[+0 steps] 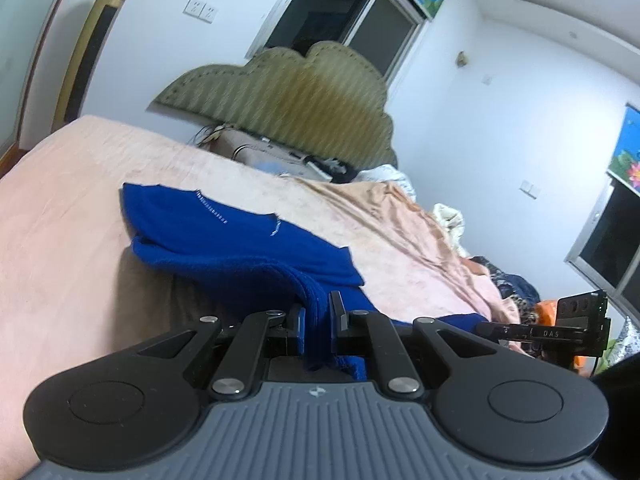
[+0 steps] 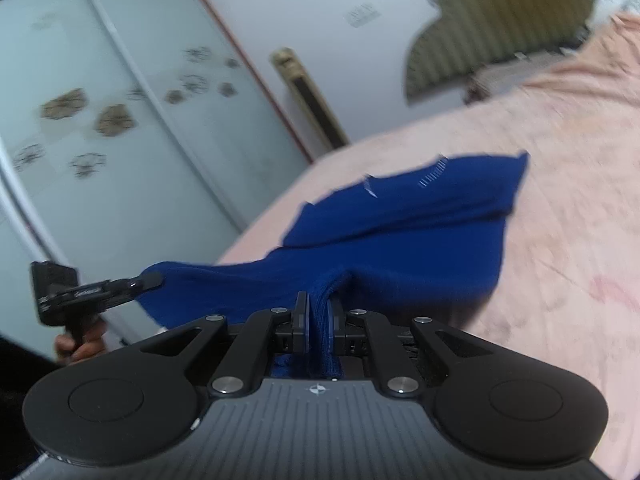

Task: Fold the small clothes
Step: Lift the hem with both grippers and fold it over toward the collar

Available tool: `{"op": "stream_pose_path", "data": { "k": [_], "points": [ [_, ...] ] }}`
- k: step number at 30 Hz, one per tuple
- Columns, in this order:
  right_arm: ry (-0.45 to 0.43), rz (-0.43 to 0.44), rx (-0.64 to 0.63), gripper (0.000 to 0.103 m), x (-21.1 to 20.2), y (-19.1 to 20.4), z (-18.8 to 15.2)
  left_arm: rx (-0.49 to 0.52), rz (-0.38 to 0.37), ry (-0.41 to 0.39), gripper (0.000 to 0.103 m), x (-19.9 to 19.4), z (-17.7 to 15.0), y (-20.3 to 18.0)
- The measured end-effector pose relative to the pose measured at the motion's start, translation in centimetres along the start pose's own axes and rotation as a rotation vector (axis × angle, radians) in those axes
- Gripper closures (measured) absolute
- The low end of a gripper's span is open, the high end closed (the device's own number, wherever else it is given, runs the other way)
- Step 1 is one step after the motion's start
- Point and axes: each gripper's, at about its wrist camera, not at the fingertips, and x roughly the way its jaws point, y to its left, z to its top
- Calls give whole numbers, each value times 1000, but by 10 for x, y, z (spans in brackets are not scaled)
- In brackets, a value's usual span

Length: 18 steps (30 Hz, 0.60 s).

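I have the royal-blue knitted garment (image 1: 240,236) pinched at its near hem in both tools. The left gripper (image 1: 320,322) has its jaws nearly shut on a bunched ridge of the blue knit, and the right gripper (image 2: 319,320) shows the same, its jaws closed on a thick pleat of fabric. The rest of the garment lies on the pale pink bedspread (image 1: 72,216), its far edge flat towards the padded olive headboard (image 1: 288,92), the near part lifted off the bed between my two grips. I judge the knit soft, light and floppy, with enough stretch to sag in the middle. Thick folds should not slip, but uneven pulling could skew the fold, so the hem corners seem the right hold.
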Motion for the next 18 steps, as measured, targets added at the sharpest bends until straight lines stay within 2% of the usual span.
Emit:
{"op": "stream_pose_path", "data": {
  "k": [2, 5, 9, 13, 18],
  "points": [
    [2, -4, -23, 92, -5, 3, 0, 13, 4, -1, 93, 2, -3, -2],
    [-6, -19, 27, 92, -2, -7, 4, -17, 38, 26, 93, 16, 1, 4],
    [-8, -54, 113, 91, 18, -24, 13, -26, 75, 61, 93, 38, 14, 10],
    [-44, -72, 206, 91, 44, -45, 26, -22, 97, 53, 93, 59, 34, 14],
    [-107, -85, 283, 91, 71, -65, 45, -80, 163, 57, 93, 91, 60, 26]
  ]
}}
